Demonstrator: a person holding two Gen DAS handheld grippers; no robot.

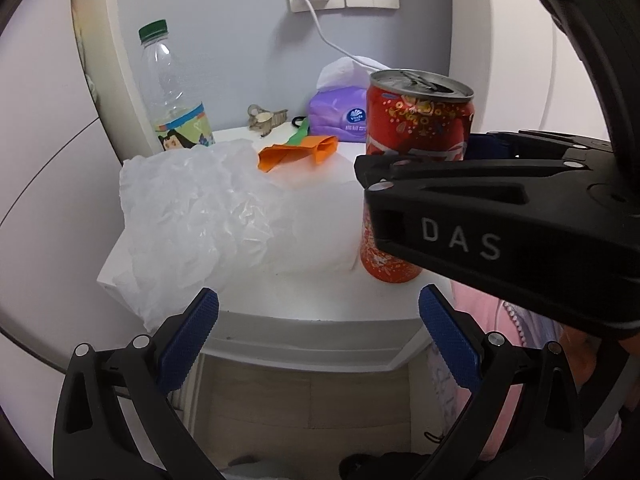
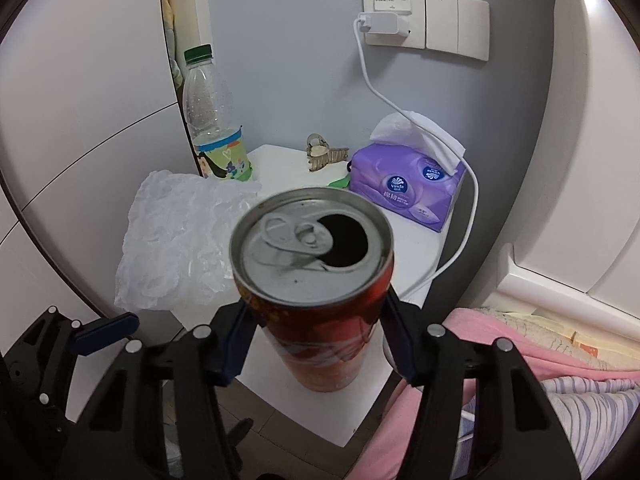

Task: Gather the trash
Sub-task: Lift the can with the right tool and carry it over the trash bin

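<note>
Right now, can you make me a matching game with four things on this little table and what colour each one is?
Things:
1. soda can
2. tissue pack
3. bottle cap
4. folded paper

Colours:
A. purple
B. orange
C. red
D. green

Pairs: 1-C, 2-A, 3-D, 4-B

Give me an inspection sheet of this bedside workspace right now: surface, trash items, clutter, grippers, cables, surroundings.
Surface: white bedside table, crowded.
Job's things: opened red can upright near the front edge; plastic bag crumpled; plastic bottle upright at back left; orange paper.
Clutter: purple tissue pack; hair clip.
Grippers: right gripper shut on the can; left gripper open, holding nothing.
Cables: white charger cable from wall socket, draped over the tissues.
Surroundings: pink bedding at right.
</note>
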